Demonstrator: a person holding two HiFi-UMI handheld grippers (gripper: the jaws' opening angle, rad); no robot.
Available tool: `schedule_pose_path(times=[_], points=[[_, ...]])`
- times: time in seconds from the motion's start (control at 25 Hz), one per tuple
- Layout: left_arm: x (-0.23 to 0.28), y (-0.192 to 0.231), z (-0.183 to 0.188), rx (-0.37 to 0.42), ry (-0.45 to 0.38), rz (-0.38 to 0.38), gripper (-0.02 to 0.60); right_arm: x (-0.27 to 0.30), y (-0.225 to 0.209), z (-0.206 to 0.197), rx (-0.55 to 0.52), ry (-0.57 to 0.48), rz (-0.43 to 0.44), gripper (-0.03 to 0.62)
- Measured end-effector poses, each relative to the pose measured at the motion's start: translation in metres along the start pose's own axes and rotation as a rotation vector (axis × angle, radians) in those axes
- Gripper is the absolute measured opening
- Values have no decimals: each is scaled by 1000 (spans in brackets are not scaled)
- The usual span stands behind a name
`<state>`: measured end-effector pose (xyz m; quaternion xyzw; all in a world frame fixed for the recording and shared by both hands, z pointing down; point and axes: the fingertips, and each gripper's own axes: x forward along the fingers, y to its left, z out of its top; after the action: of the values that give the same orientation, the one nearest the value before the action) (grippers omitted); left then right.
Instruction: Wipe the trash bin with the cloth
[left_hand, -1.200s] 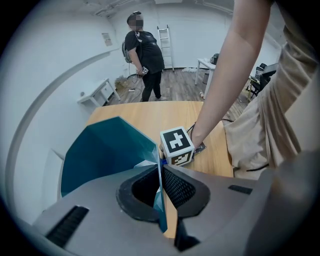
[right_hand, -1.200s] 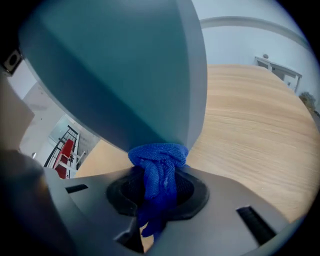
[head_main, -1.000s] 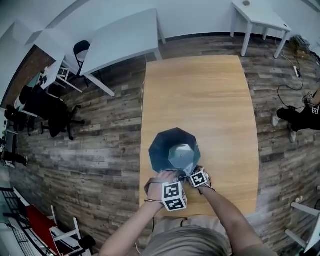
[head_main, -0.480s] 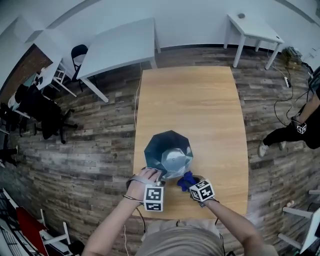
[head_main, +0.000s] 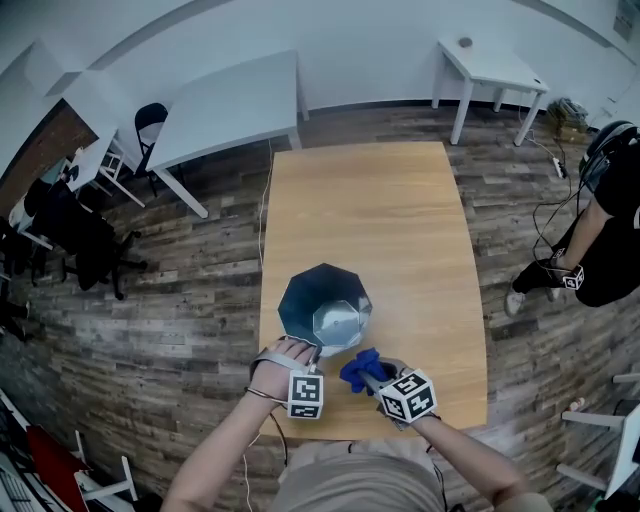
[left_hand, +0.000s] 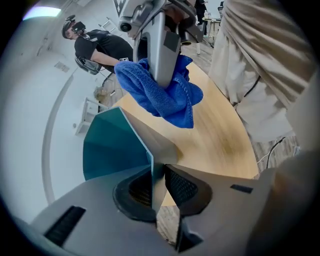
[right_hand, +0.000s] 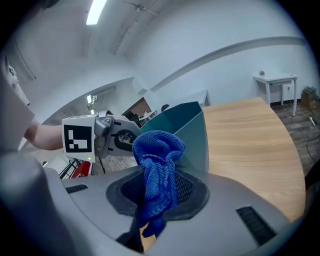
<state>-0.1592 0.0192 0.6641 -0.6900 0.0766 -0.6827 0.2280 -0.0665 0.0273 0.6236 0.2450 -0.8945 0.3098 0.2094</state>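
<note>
The right gripper is clamped on the blue cloth, which bunches above its jaws just beside the trash bin. The left gripper has just been closing, and its jaws pinch the bin's thin wall at the near rim. Risk: wiping pressure may tip or slide the bin if that pinch slips. The bin stands upright on the table, with nothing visible inside.

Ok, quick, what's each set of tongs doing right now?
Left tongs: just been closing, now clamped on the rim of the trash bin.
Right tongs: closed, holding the blue cloth.
</note>
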Motion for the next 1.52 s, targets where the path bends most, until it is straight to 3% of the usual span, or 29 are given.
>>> schedule_pose_path(times=[0.24,0.48,1.04,1.52], points=[[-4,-5,21,-38,-30,-35,52,11,3,13,-88,15,-29,75],[-6,-11,40,-51,-66,-67,54,35,-10,2,-79,87,-51,75],[-6,-6,42,-48,-100,-62,54,104,-66,-78,-81,294,-81,75],[-5,1,40,-54,-124,-43,54,166,-123,-146,-143,423,-128,75]])
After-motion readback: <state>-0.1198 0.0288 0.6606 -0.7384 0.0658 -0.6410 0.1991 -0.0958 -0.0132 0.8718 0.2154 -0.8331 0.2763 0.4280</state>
